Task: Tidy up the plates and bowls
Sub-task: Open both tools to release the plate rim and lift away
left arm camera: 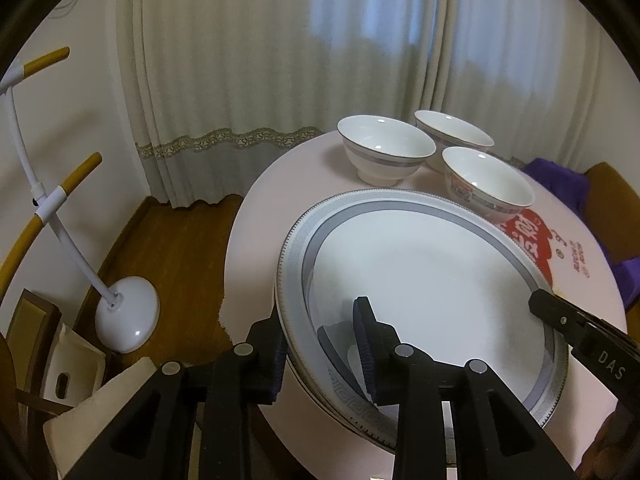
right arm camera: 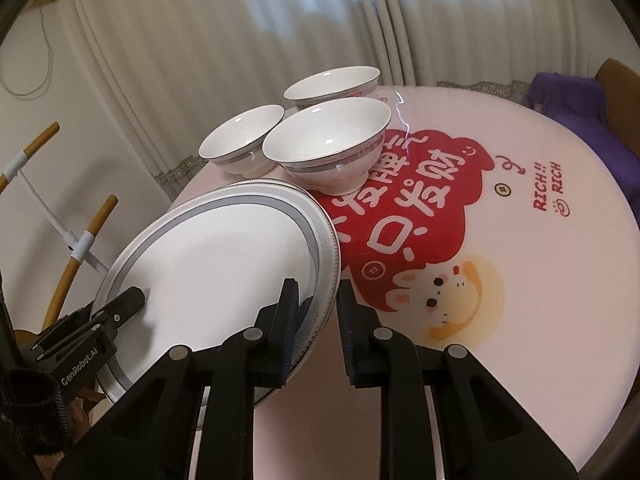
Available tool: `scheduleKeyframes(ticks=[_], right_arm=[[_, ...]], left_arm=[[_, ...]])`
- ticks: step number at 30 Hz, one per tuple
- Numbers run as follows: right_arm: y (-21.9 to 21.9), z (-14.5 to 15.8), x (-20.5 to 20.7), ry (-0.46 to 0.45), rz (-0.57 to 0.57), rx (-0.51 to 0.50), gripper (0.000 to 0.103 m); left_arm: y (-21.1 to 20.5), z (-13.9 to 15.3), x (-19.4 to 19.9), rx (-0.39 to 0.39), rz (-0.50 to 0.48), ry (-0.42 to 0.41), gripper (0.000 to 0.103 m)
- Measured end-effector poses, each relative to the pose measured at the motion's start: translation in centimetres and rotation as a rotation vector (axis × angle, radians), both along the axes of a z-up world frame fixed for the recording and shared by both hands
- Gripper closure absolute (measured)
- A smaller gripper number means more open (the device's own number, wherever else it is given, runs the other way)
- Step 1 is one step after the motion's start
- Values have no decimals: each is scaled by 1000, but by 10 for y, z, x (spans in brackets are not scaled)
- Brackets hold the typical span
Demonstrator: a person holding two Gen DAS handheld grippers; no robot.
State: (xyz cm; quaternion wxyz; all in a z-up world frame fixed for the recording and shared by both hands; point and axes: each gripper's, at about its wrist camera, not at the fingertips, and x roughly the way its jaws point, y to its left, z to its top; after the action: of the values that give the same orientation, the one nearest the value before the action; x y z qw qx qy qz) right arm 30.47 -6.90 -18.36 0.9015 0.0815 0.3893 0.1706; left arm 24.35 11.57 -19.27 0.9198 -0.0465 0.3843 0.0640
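Left gripper (left arm camera: 324, 344) straddles the near-left rim of the plate stack (left arm camera: 420, 264), one finger outside the edge and one over the well, jaws narrow; its outer pad looks to touch the rim, though whether both pads press I cannot tell. Right gripper (right arm camera: 316, 320) brackets the stack's near-right rim the same way, but a clear gap shows between its right finger and the plate edge, so it is not yet gripping.

At least two plates lie stacked, grey-banded, at the near-left of the round table (right arm camera: 520, 300), overhanging its edge slightly. Just beyond them, three bowls (right arm camera: 332, 144) stand in a cluster; the nearest almost touches the stack's far rim.

Judged from this, the step in hand is a two-sided lift of the stack. To do it well, both grippers should bite the rim to equal depth before rising, then rise together and level. A lopsided lift could slide the upper plate off, and any forward drift would knock the nearest bowl.
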Motion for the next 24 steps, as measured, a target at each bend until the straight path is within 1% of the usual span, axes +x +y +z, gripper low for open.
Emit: scheduleKeyframes(ticks=[5,7,15,21,24], right_arm=[[3,-2,3,2,-3,-4,83],[3,-2,3,2,-4,-4,83],[1,-4,5,12,-15,14,81],[-2,-7,8,27,-33,27,70],[-8,-13,15,65,-22,100,69]], left_arm=[[-4,-2,0,9,-12,-6,66],[-5,-2,1,11,-13,-6,64],[-1,1,0,-11,-19,10,64],[-3,3,0,-8,-18,16,64],[-3,4,1,-2,-16,20,64]])
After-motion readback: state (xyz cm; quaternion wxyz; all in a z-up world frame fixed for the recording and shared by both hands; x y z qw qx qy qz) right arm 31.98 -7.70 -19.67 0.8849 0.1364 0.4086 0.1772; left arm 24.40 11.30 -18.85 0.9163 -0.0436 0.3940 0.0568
